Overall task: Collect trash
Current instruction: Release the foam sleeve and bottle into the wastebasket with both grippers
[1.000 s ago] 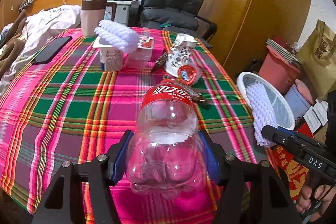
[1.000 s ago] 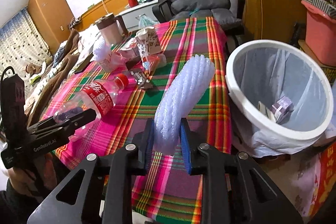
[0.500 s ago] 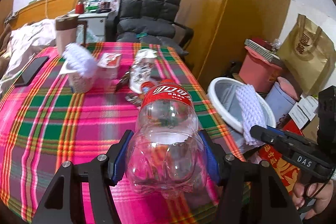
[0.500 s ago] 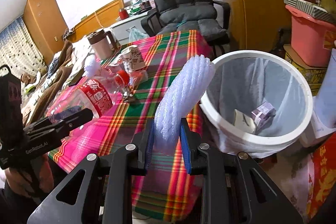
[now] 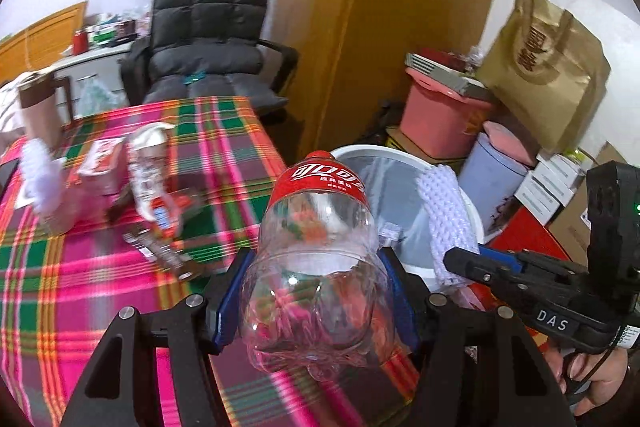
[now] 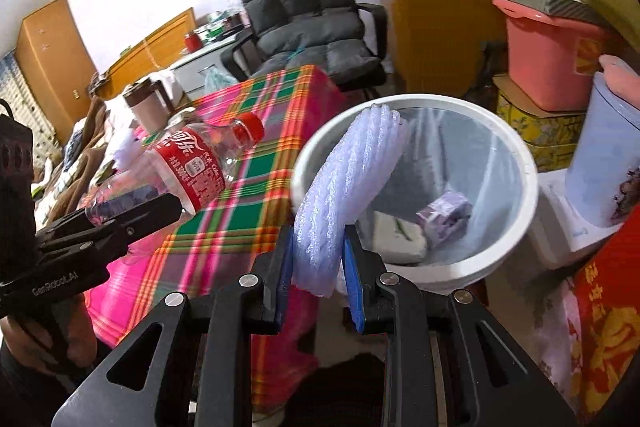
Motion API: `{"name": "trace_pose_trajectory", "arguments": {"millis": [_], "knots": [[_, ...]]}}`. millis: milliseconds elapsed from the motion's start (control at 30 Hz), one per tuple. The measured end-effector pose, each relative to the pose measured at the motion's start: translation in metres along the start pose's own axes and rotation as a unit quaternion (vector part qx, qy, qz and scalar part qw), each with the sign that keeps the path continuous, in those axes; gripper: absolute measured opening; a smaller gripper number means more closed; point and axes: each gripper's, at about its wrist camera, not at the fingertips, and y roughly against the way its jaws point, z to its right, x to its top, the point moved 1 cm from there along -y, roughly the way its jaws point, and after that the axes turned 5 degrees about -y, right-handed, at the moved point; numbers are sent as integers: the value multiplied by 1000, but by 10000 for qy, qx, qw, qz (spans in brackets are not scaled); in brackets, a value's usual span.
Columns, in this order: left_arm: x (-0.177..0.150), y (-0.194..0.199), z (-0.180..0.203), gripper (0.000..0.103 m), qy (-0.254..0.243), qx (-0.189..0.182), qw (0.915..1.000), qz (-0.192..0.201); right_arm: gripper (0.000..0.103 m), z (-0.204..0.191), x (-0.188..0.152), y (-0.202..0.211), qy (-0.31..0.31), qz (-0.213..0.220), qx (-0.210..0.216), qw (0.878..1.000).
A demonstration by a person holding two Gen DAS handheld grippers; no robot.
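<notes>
My left gripper (image 5: 314, 297) is shut on an empty clear plastic bottle (image 5: 316, 267) with a red label and cap, held over the table's right edge, pointing toward the white trash bin (image 5: 478, 223). My right gripper (image 6: 318, 267) is shut on a white foam net sleeve (image 6: 346, 195), held at the near left rim of the bin (image 6: 520, 155). The bin is lined with a bag and holds a purple wrapper (image 6: 444, 213) and a white packet. The bottle (image 6: 192, 163) and left gripper also show in the right wrist view; the sleeve (image 5: 446, 219) shows in the left wrist view.
On the plaid tablecloth (image 5: 80, 267) lie a crushed paper cup (image 5: 148, 163), wrappers, a cup with another foam sleeve (image 5: 40, 179) and a brown mug (image 5: 36, 107). A grey chair (image 5: 208, 59) stands behind. A pink tub (image 6: 552, 63), lilac container (image 6: 604, 155) and bags crowd the floor beside the bin.
Both grippers have swung right, off the table toward the bin. The foam sleeve now overlaps the bin's rim and the bottle points at the bin. Both grips are unchanged.
</notes>
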Motion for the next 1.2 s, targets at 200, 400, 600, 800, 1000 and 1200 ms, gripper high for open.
{"name": "trace_pose_trajectory", "arguments": {"millis": [200,400,600,800,1000,1200], "knots": [[12,-30,22,62,-189,-253,9994,-126,27,15,5,-1,-105,-36,-223,9997],[23,-55,34,63,-317,-429,9983,-232,30,31,9,-9,-186,-180,-401,9989],[29,-65,38,64,-334,-493,9980,-194,53,43,11,-11,-278,-167,-461,9984],[29,-60,34,66,-241,-449,9986,-102,54,46,10,-5,-320,-75,-439,9985],[23,-46,26,67,-151,-296,9994,-93,54,43,6,3,-351,19,-364,9987],[4,-25,13,66,54,-111,9998,-131,54,24,-1,13,-205,126,-108,9997]]}}
